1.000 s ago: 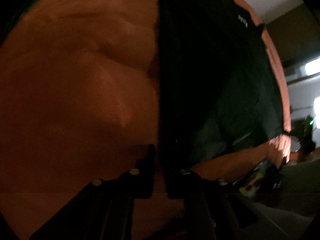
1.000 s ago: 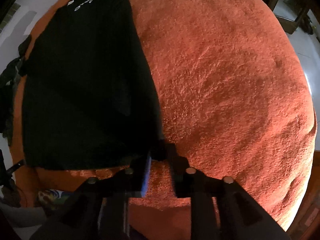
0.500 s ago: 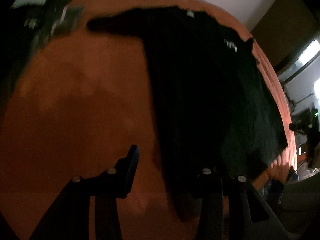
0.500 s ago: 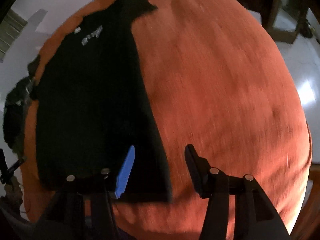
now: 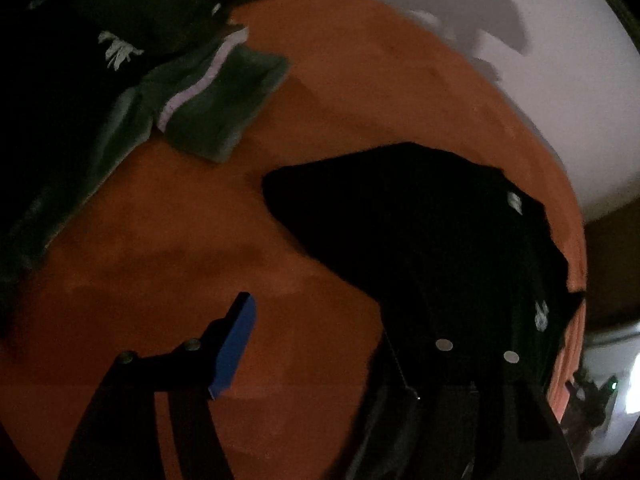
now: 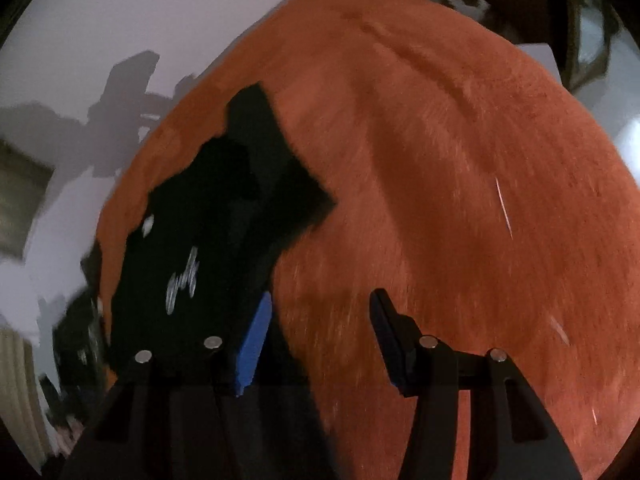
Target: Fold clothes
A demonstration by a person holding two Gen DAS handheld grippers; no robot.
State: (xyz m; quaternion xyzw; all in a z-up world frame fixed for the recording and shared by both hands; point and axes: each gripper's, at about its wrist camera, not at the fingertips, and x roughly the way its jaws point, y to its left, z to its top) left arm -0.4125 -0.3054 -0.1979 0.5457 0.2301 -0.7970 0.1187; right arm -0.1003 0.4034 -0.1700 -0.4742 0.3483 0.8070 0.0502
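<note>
A black T-shirt (image 5: 432, 248) lies flat on the orange blanket (image 5: 160, 264), one sleeve pointing left. My left gripper (image 5: 316, 316) is open above the blanket beside the shirt's left edge; its blue-padded finger (image 5: 236, 340) is over bare blanket, while the other finger is dark against the shirt. In the right wrist view the same shirt (image 6: 224, 220) fills the left side, a sleeve (image 6: 256, 120) reaching to the far end and white print (image 6: 184, 280) near my fingers. My right gripper (image 6: 320, 300) hangs open over the shirt's right edge, holding nothing.
A heap of green clothes with a pale stripe (image 5: 208, 92) and a dark garment with a white print (image 5: 116, 48) lie at the far left of the blanket. A white wall (image 5: 560, 80) runs behind. Bare orange blanket (image 6: 460, 200) spreads to the right.
Both grippers were shut on the shirt's edge a second ago; they have opened, let the cloth go and swung up toward the sleeve end.
</note>
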